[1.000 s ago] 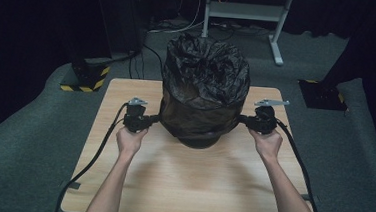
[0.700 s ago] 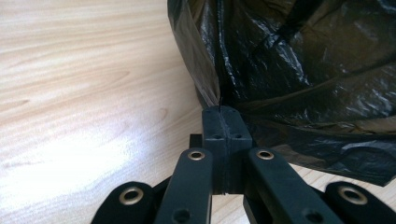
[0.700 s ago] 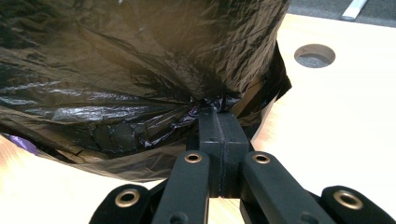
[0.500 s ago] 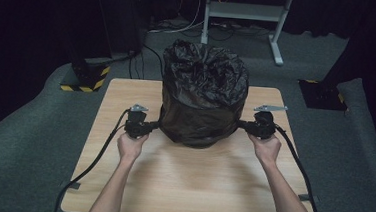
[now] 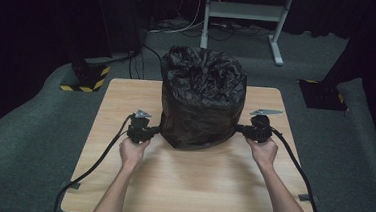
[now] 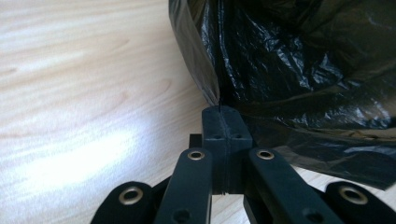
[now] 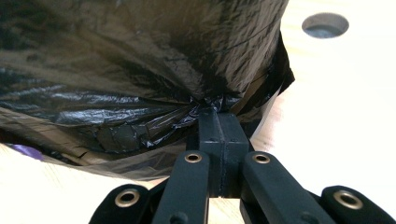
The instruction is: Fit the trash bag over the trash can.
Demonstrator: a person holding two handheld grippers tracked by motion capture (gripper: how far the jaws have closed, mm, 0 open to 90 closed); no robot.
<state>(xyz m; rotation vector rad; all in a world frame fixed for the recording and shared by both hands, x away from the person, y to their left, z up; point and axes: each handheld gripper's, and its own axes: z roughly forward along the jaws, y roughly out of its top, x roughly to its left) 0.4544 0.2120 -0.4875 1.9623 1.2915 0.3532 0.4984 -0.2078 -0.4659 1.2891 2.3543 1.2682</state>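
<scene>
While the bag (image 5: 202, 104) sits on the table (image 5: 181, 180), my left claw (image 5: 150, 130) and right claw (image 5: 242, 131) each pinch its thin black plastic tight.

Light wood table (image 5: 185, 181) under my jaws; grey carpet (image 5: 354, 142) all around, dark room beyond, white metal stand (image 5: 242, 12) far ahead, yellow-black striped block (image 5: 85, 81) ahead-left.
</scene>
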